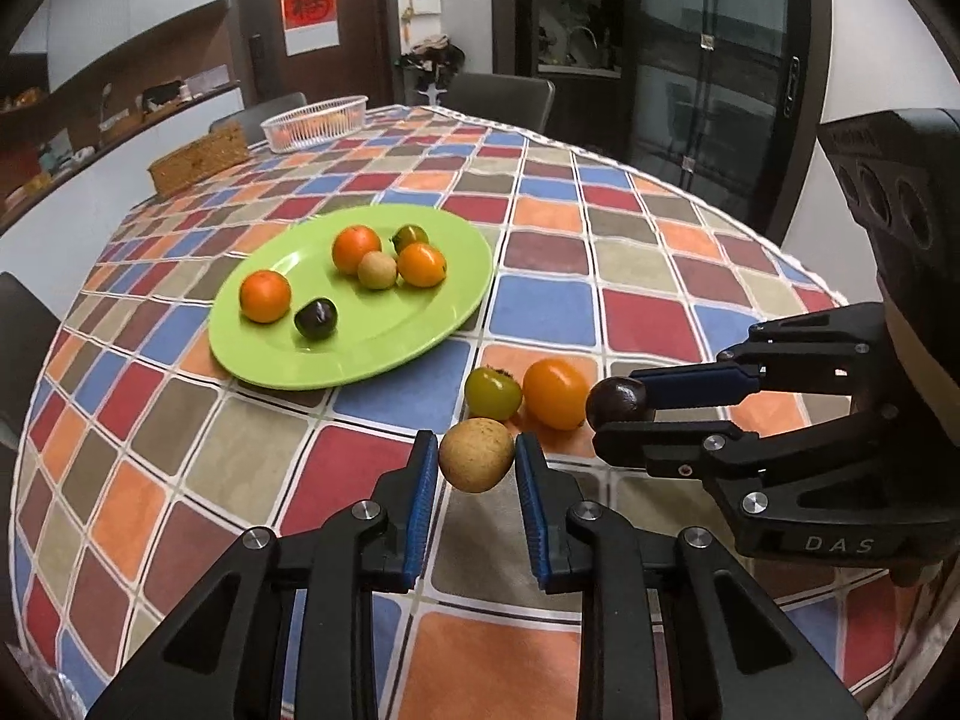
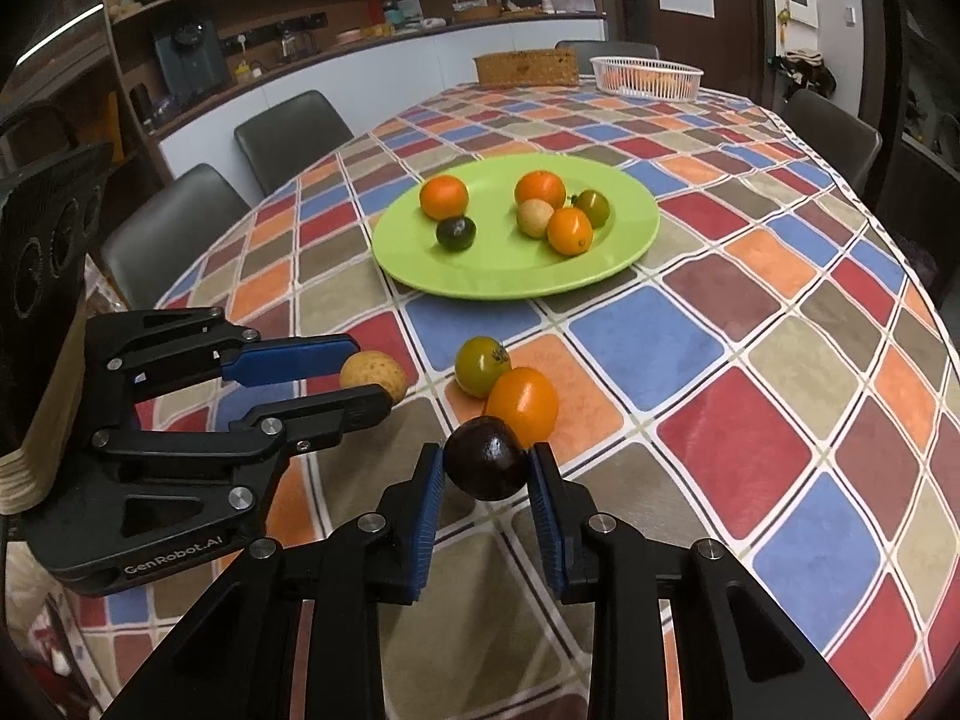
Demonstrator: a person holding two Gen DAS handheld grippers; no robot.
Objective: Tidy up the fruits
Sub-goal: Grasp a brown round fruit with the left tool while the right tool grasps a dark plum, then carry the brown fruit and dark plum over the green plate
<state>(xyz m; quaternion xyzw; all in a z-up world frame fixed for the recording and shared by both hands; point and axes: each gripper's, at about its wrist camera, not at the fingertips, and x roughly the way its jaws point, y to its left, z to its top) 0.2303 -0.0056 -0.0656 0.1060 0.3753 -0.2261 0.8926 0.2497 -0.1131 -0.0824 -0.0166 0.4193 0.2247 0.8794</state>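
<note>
A green plate (image 1: 420, 324) (image 2: 630, 240) on the checkered tablecloth holds several fruits: oranges, a tan one, a green one and a dark one. My left gripper (image 1: 475, 459) (image 2: 372, 375) is shut on a tan round fruit (image 1: 477, 454) (image 2: 373, 373) near the table. My right gripper (image 2: 486, 468) (image 1: 618, 405) is shut on a dark purple fruit (image 2: 487, 459) (image 1: 618, 402). Between them on the cloth lie a green fruit (image 1: 493, 391) (image 2: 481, 365) and an orange fruit (image 1: 555, 393) (image 2: 523, 405), touching each other, in front of the plate.
A white slotted basket (image 1: 315, 123) (image 2: 645, 77) and a woven box (image 1: 198, 157) (image 2: 525, 67) stand at the table's far end. Grey chairs (image 2: 288, 132) line the left side and far end. A counter with shelves runs behind.
</note>
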